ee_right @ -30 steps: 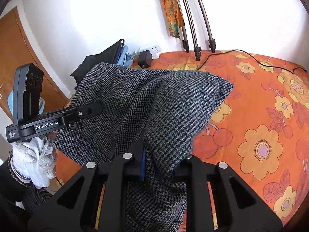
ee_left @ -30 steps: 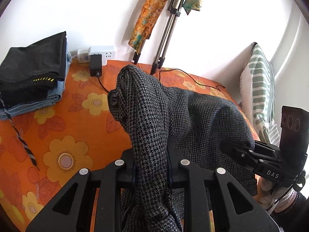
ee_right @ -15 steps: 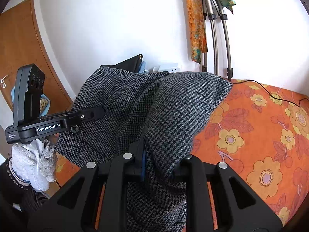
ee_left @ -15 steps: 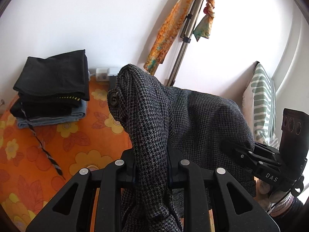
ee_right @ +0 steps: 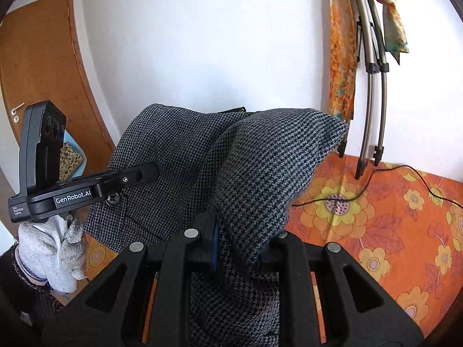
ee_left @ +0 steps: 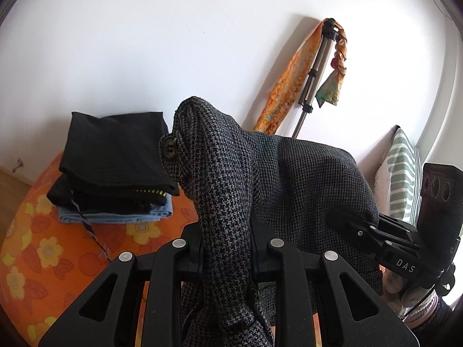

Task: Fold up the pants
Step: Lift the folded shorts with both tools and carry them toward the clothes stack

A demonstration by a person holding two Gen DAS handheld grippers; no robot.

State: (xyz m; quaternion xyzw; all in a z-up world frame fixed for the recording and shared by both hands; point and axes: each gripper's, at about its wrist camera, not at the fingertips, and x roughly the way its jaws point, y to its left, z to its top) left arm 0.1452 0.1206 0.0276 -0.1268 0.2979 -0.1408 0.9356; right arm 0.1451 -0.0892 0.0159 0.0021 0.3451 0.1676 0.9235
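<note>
The grey houndstooth woven pants (ee_left: pixel 303 179) hang between both tongs above the orange flowered bed (ee_right: pixel 390 217); a stack of folded dark clothes (ee_left: pixel 115 170) lies left, a metal tripod (ee_left: pixel 311 78) behind.

1. "DAS" stands in white letters on the black body of the right gripper (ee_left: pixel 341 221), at the lower right of the left wrist view.
2. "GenRobot.AI" stands in white on the side of the left gripper (ee_right: pixel 144 173), at the left of the right wrist view.
3. Small white print sits at that gripper's rear end, lower left; it seems to read "Data Acquisition System".
</note>
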